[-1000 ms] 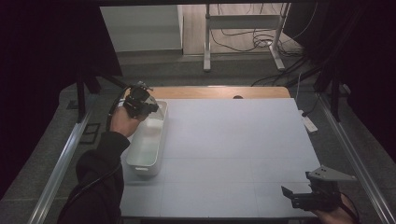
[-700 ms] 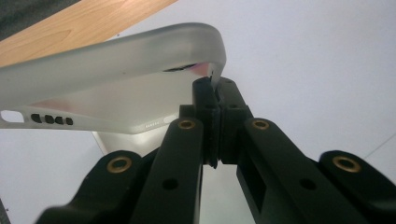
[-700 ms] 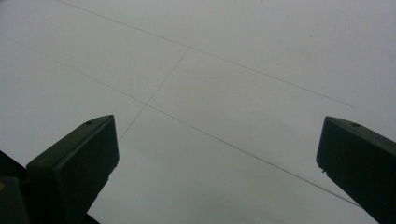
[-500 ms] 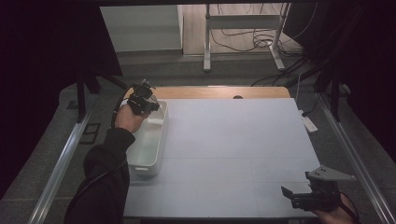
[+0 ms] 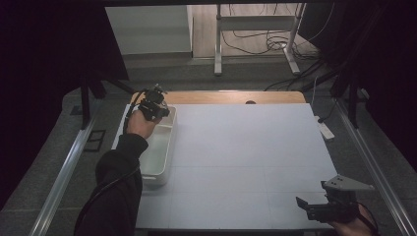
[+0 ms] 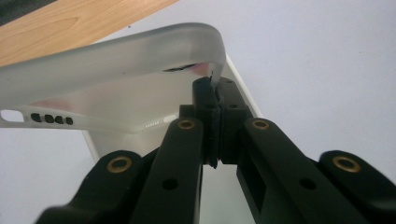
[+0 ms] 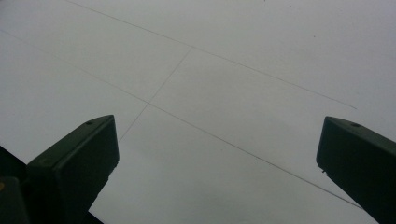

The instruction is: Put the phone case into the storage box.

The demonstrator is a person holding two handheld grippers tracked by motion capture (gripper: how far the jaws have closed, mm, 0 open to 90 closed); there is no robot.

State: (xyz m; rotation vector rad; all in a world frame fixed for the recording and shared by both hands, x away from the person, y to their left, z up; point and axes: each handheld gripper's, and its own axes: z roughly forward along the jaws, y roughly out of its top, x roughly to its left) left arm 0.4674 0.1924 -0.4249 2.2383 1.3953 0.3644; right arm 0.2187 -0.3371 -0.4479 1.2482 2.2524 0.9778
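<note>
Left hand-held gripper (image 6: 212, 100), jaws pressed together, pinches the rim of a clear phone case (image 6: 112, 51) above the white tray (image 5: 160, 147) at the worktop's (image 5: 246, 152) left edge. Right hand-held gripper (image 5: 307, 205), jaws spread, holds nothing at the near right corner.

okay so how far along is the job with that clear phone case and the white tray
Done: the left gripper has its jaws shut on a corner of the clear phone case, held above the far end of the white tray. In hand: carrying the case over the tray. Left: the case is not yet set down. The right gripper waits with open jaws over the white table, holding nothing.
</note>
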